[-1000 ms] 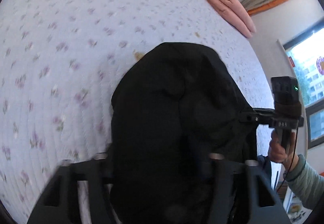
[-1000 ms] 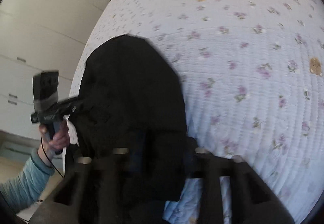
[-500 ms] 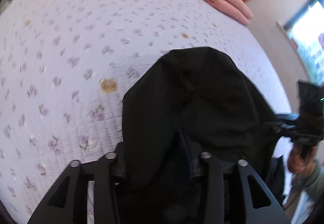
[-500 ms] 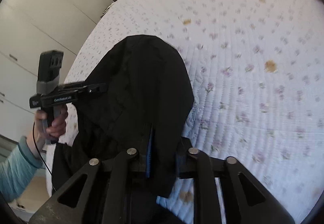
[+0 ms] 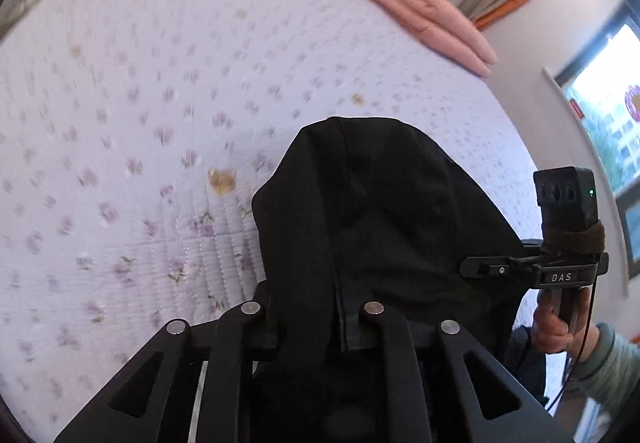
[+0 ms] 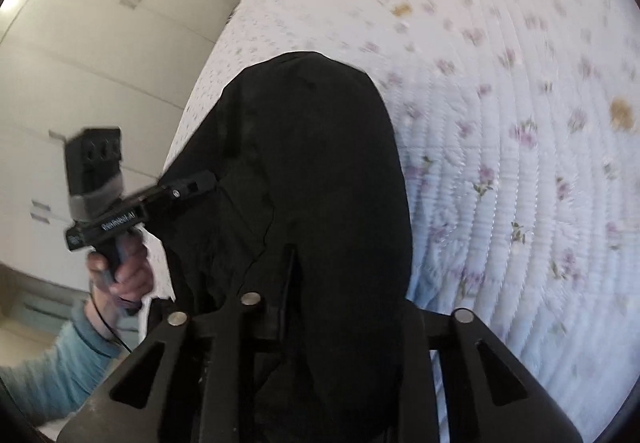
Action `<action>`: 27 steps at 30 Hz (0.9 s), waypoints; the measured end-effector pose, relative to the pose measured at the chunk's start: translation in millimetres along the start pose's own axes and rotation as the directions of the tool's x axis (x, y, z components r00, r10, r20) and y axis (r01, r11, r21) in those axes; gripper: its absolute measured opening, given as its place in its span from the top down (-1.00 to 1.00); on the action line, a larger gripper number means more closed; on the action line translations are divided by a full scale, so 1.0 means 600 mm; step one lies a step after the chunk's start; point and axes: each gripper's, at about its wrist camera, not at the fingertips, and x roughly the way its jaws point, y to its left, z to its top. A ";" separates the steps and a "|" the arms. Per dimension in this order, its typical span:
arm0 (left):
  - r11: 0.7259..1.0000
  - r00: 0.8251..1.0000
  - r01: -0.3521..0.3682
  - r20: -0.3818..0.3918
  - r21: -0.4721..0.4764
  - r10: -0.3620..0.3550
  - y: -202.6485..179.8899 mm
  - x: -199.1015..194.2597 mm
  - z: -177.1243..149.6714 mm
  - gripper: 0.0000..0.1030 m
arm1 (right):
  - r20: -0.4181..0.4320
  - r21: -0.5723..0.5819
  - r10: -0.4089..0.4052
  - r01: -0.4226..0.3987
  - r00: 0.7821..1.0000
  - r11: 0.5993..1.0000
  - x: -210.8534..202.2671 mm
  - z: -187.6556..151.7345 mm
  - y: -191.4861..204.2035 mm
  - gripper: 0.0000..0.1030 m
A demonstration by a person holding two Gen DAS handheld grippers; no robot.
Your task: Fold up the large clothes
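Observation:
A large black garment (image 5: 384, 219) hangs between both grippers over the floral bedspread (image 5: 140, 147). My left gripper (image 5: 316, 327) is shut on one edge of it; the fabric drapes forward over the fingers and hides the tips. My right gripper (image 6: 320, 307) is shut on the other edge of the garment (image 6: 312, 171). The right gripper also shows at the right of the left wrist view (image 5: 480, 269), pinching the cloth. The left gripper shows at the left of the right wrist view (image 6: 200, 183), also pinching it.
A folded pink blanket (image 5: 424, 11) lies at the far edge of the bed by the headboard. A window (image 5: 608, 115) is on the right. White wardrobe doors (image 6: 100, 55) stand beyond the bed's left side.
Both grippers have kept hold of the garment and lifted and tilted it; the view swung from looking down on the bed to looking further across it.

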 end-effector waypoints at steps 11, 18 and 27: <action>0.985 0.975 0.014 0.218 0.172 -0.052 -0.141 -0.293 -0.122 0.70 | 0.166 -0.189 -0.008 0.039 0.986 0.981 -0.217 -0.153 0.209 0.61; 0.967 0.980 -0.055 0.199 0.248 0.005 -0.224 -0.435 -0.324 0.69 | 0.194 -0.328 -0.141 0.200 0.971 0.923 -0.305 -0.369 0.340 0.62; 0.918 0.922 -0.258 -0.207 0.302 0.328 -0.192 -0.315 -0.595 0.64 | 0.030 -0.453 -0.619 0.562 0.785 0.692 -0.221 -0.555 0.280 0.62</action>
